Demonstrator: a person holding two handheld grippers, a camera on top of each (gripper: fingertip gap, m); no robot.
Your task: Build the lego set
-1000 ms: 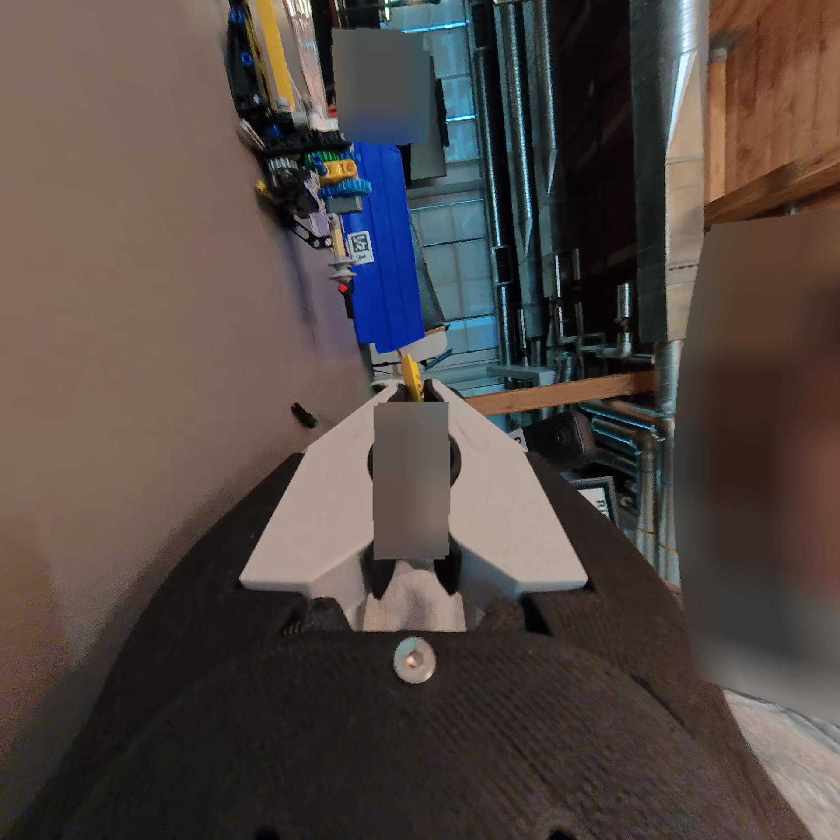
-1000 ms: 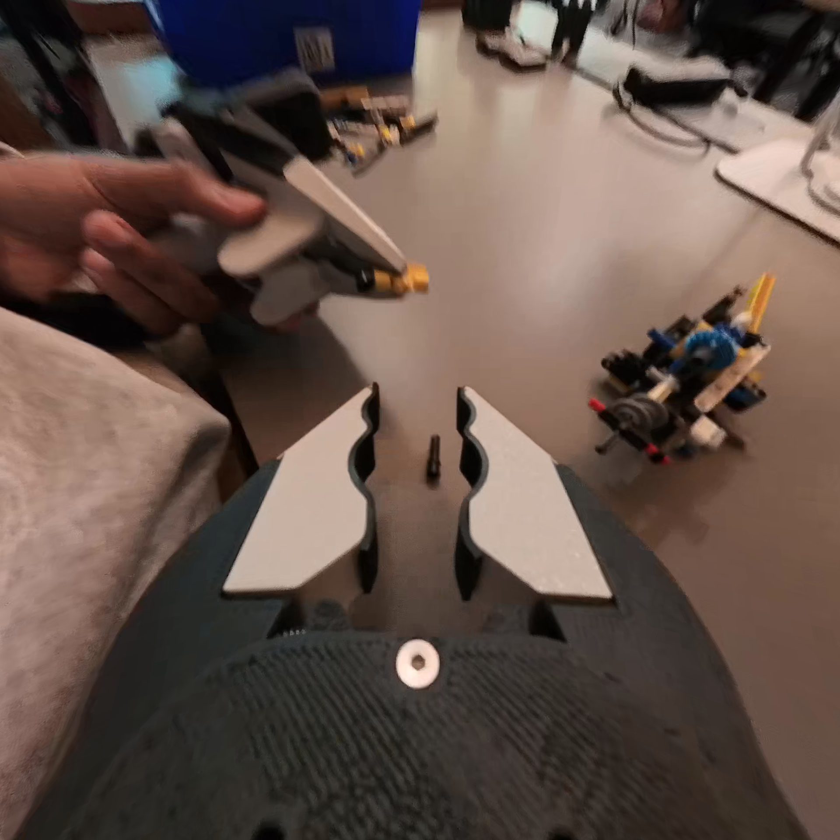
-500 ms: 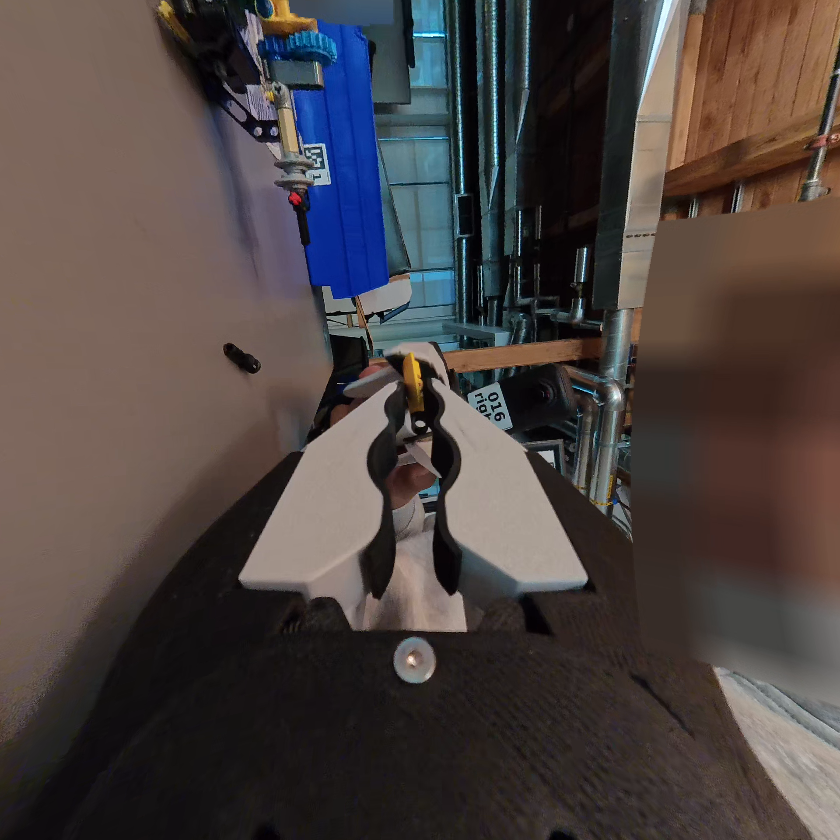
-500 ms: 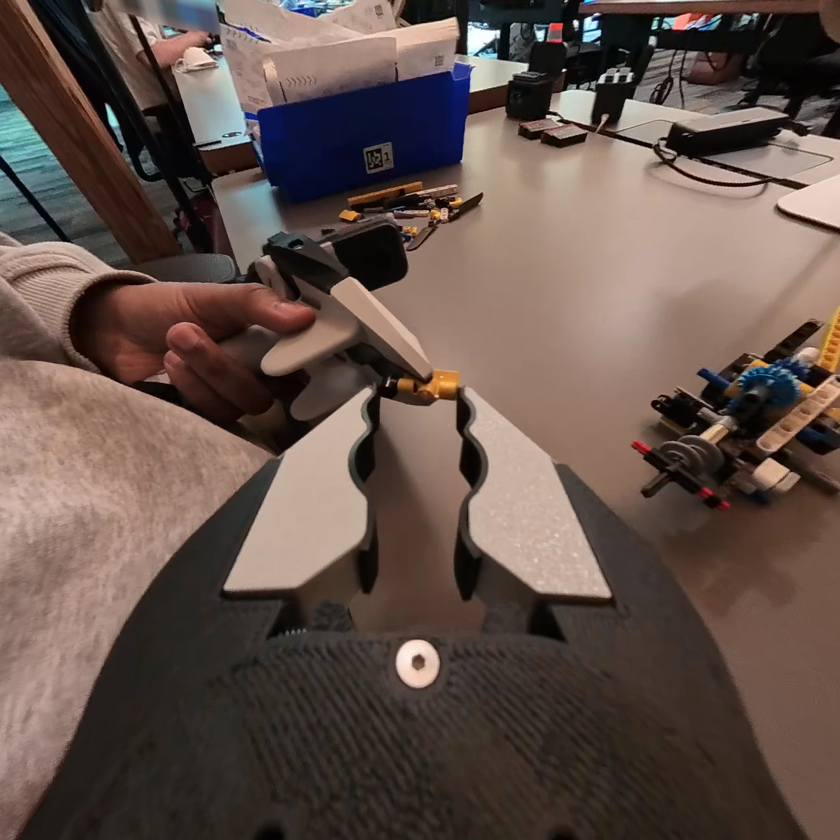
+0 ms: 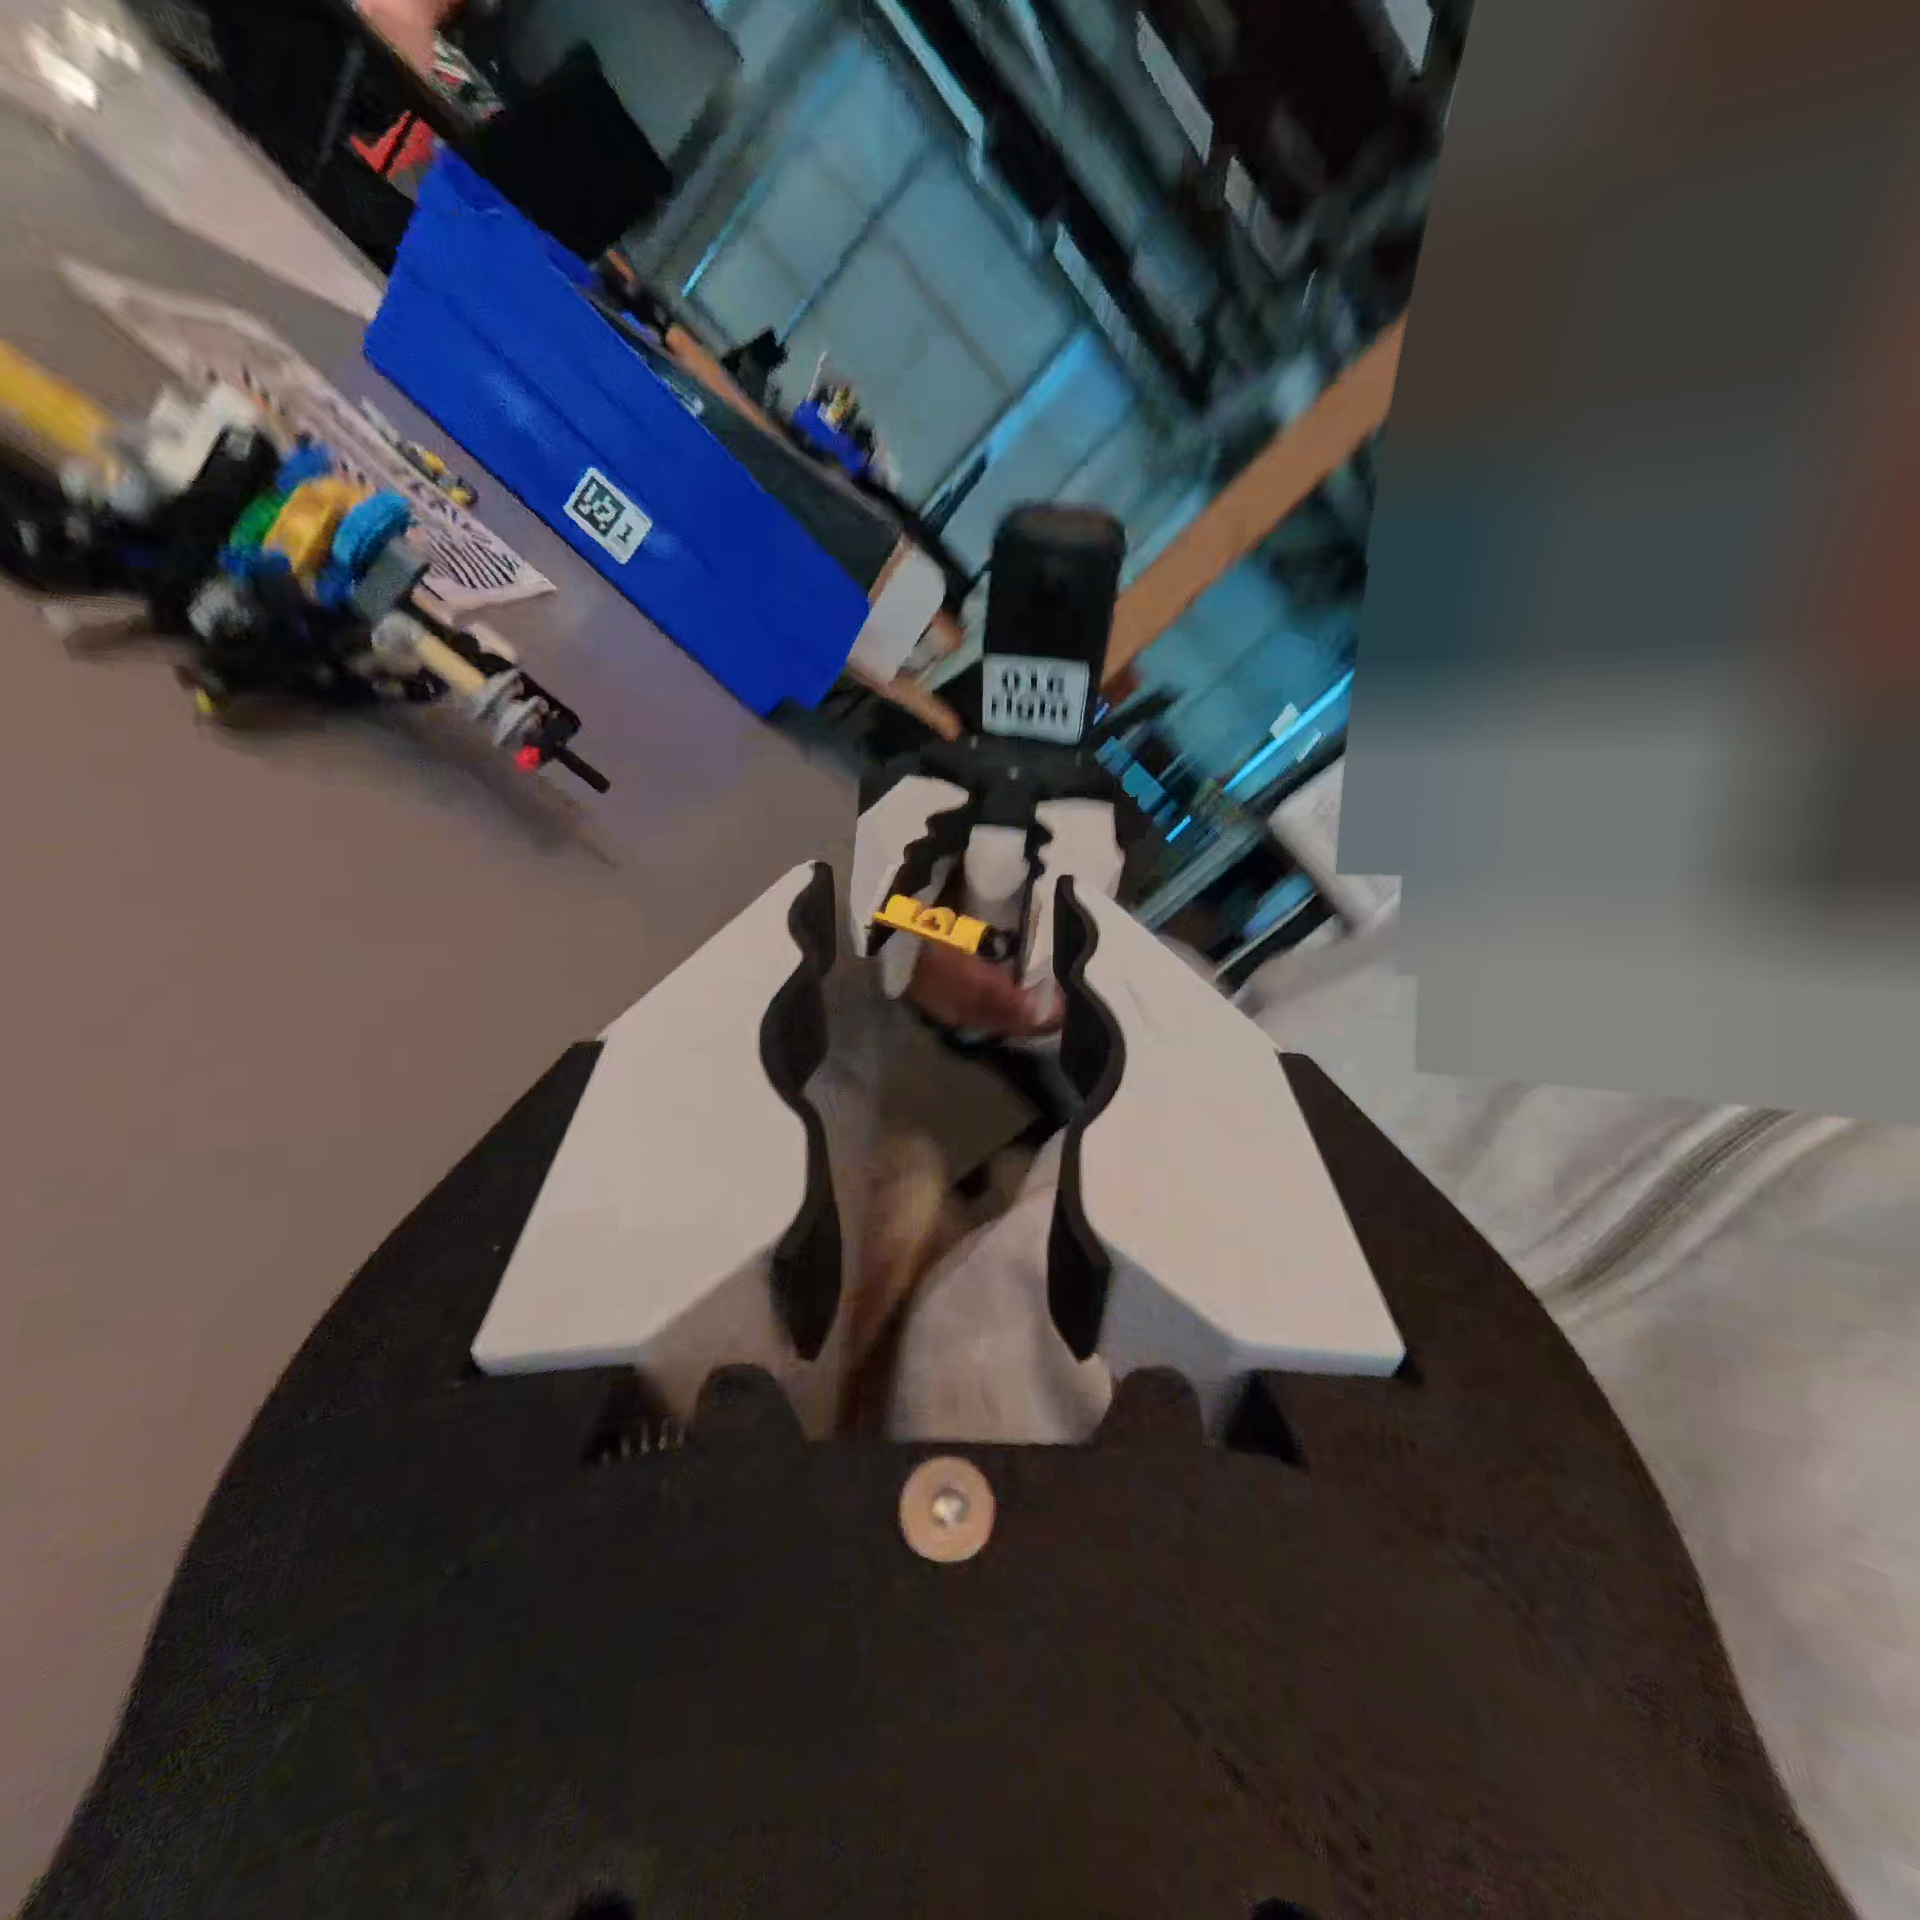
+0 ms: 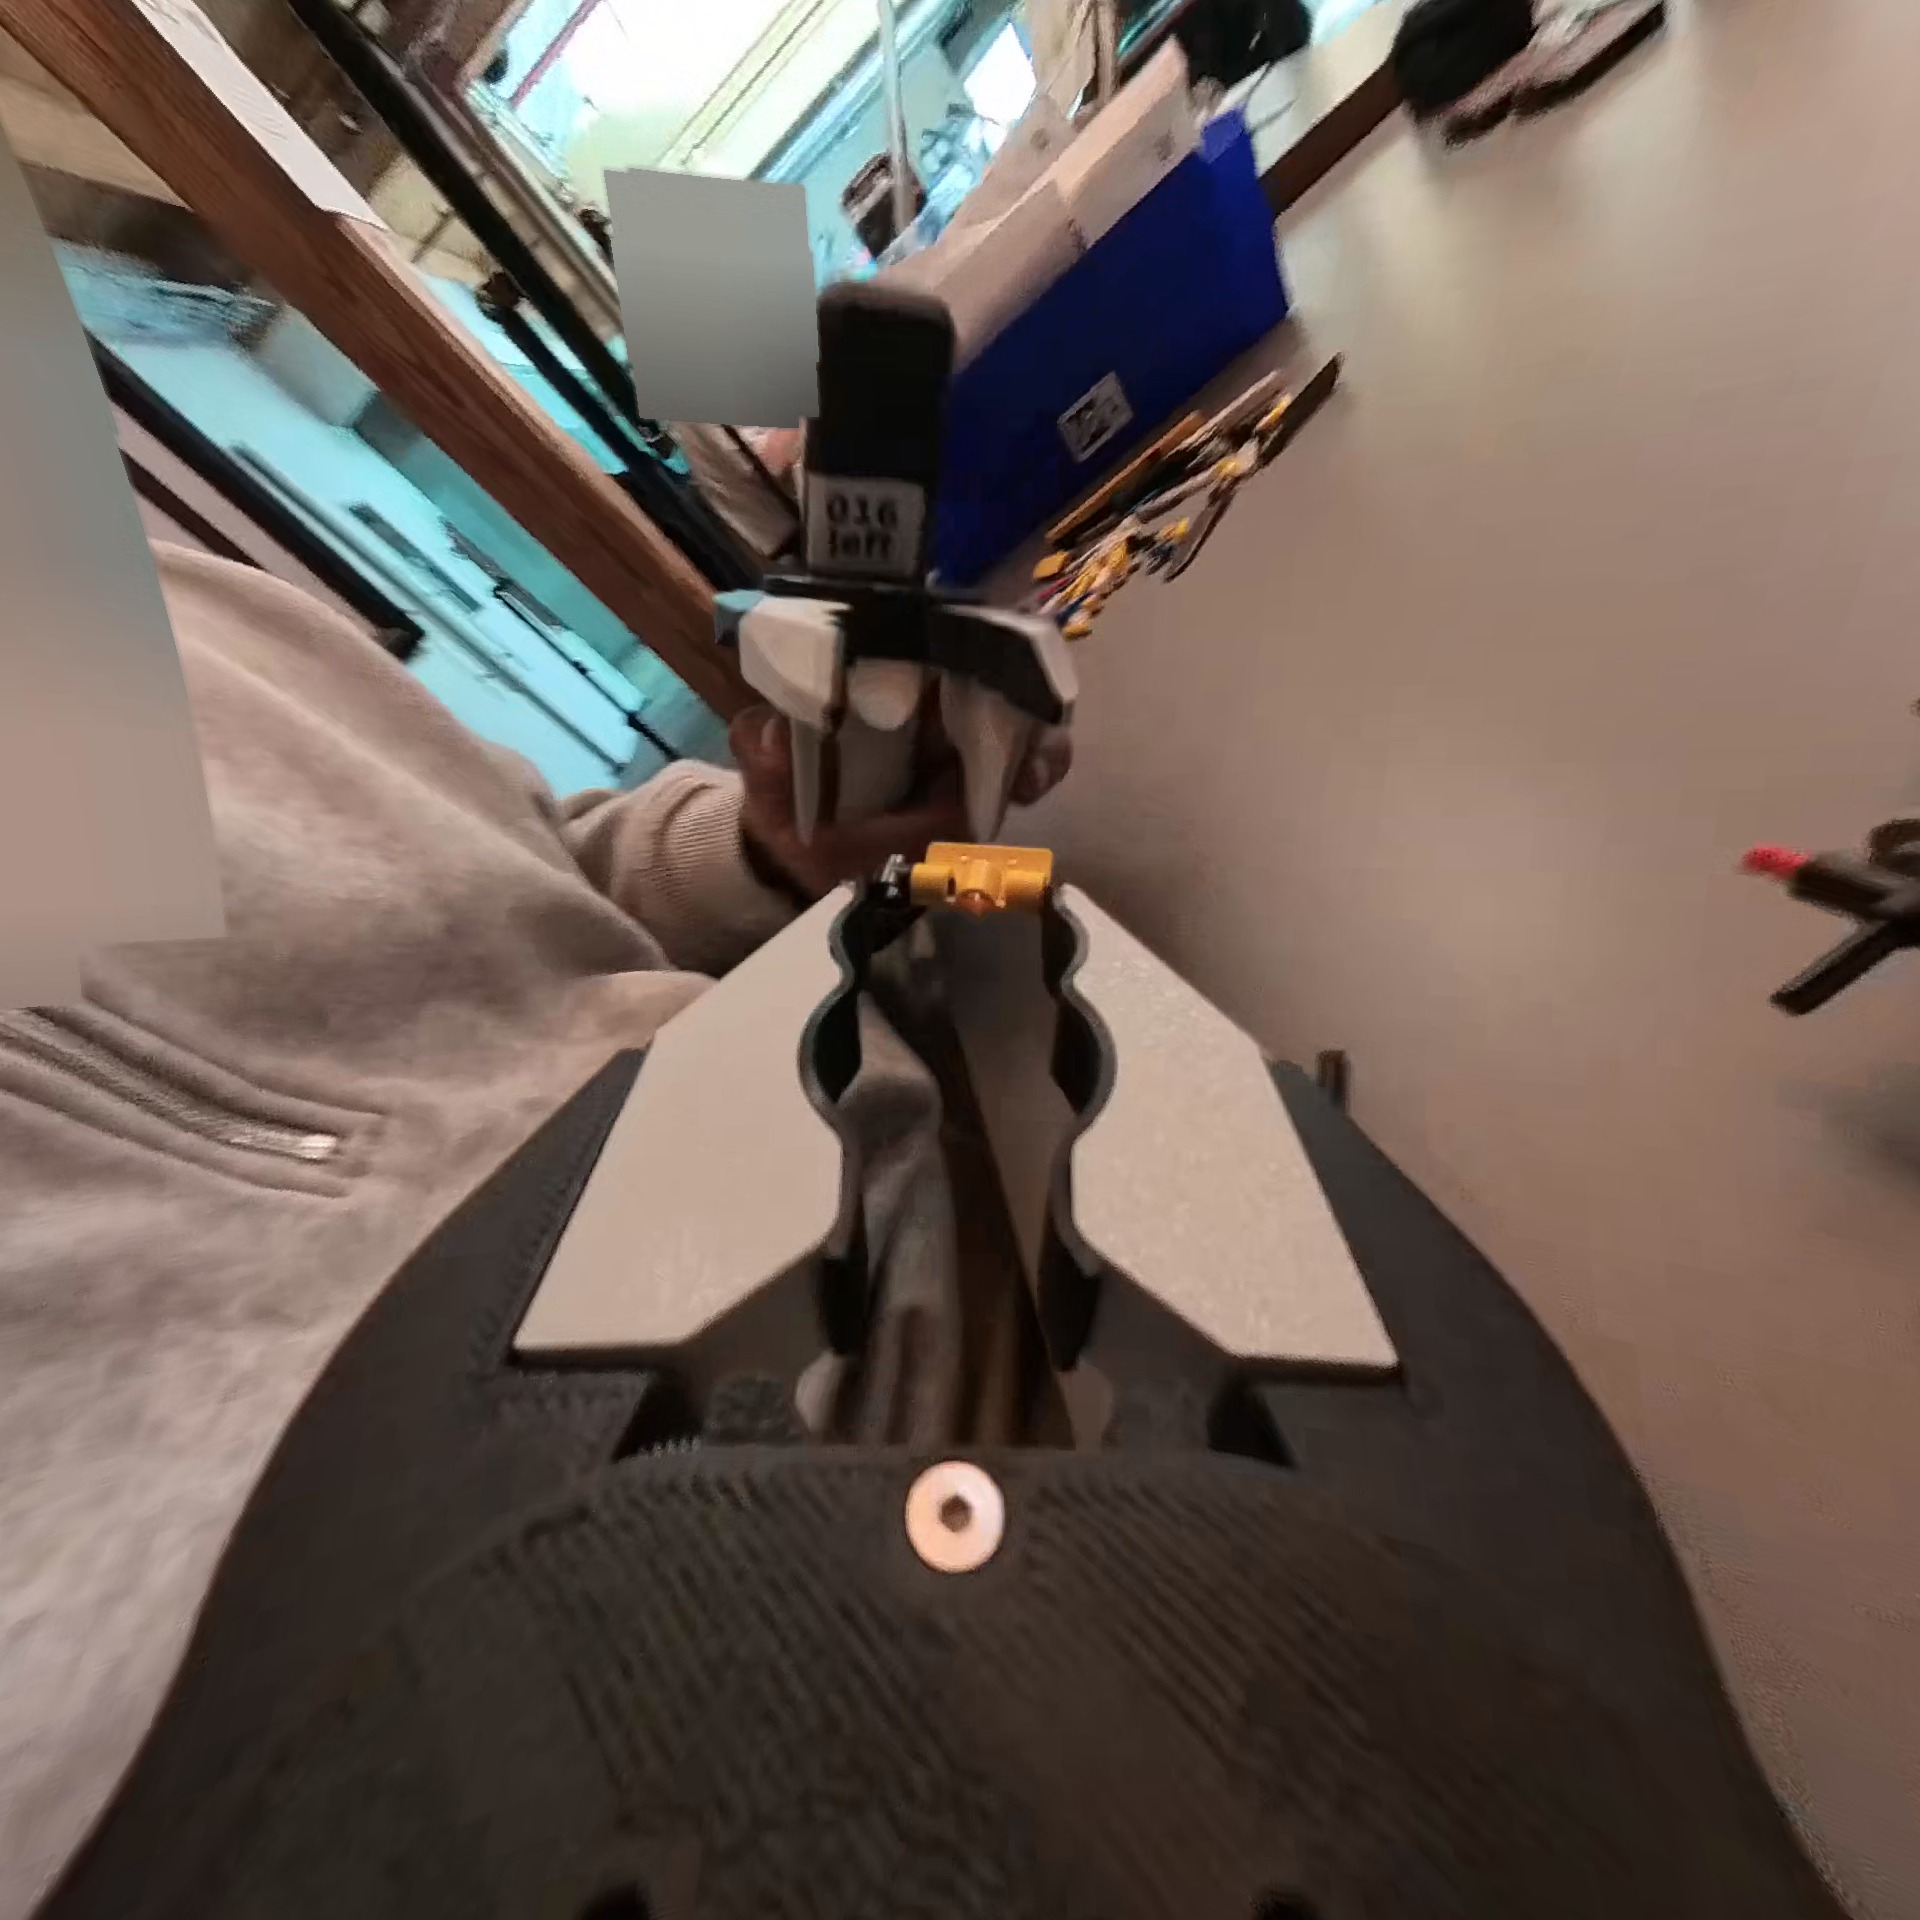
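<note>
yellow lego piece (image 6: 979, 878) spans r gripper (image 6: 951, 914) tips, clamped; l gripper (image 5: 940, 914) fingers apart, empty.

white labels on both tools (image 5: 1037, 694) (image 6: 871, 528) | square code tag on blue bin (image 5: 613, 540)

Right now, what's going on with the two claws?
A person holds a claw in each hand, pointed at each other. The right claw grips a small yellow lego piece between its tips. The left claw is open right in front of it, holding nothing. The partly built model sits untouched on the table, near a blue bin.
</note>
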